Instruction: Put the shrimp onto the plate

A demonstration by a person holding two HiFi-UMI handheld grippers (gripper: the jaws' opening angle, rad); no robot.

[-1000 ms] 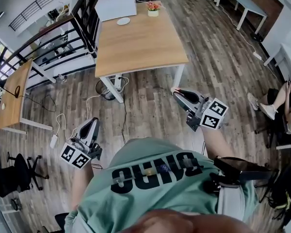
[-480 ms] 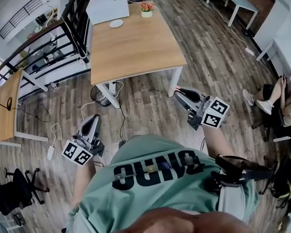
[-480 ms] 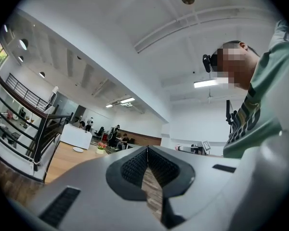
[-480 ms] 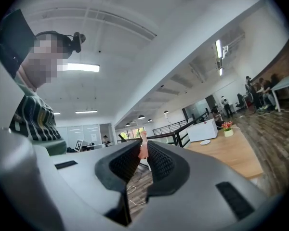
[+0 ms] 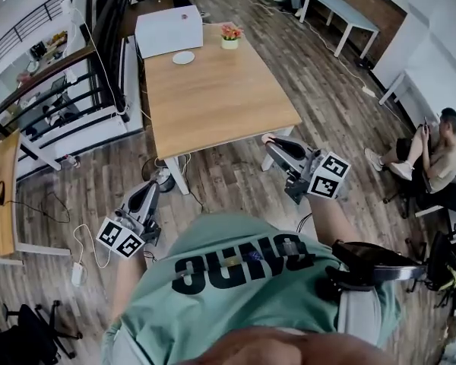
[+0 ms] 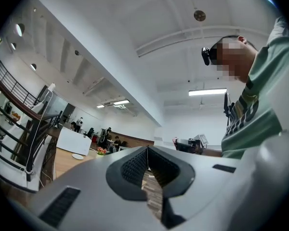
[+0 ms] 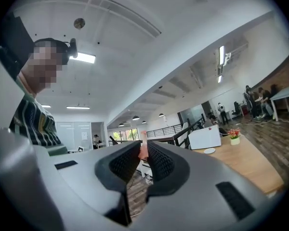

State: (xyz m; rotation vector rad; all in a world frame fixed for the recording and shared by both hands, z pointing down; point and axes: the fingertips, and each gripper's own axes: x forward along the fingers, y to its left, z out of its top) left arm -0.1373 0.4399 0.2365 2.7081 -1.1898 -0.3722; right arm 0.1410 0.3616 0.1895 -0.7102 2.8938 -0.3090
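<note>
- Wood-plank flooring (image 5: 342,105) fills an open office, where a light wooden table (image 5: 213,101) stands ahead of a person in a green printed shirt (image 5: 243,280).
- At the table's far end lie a small round white plate (image 5: 183,57), a white box (image 5: 169,29) and a white pot of flowers (image 5: 229,36).
- Held over the floor near the table's near corner, the right gripper (image 5: 271,144) is clamped on the pale pink shrimp (image 7: 143,150), well apart from the plate.
- Lower on the other side, the left gripper (image 5: 153,187) has its jaws pressed together with nothing between them.
</note>
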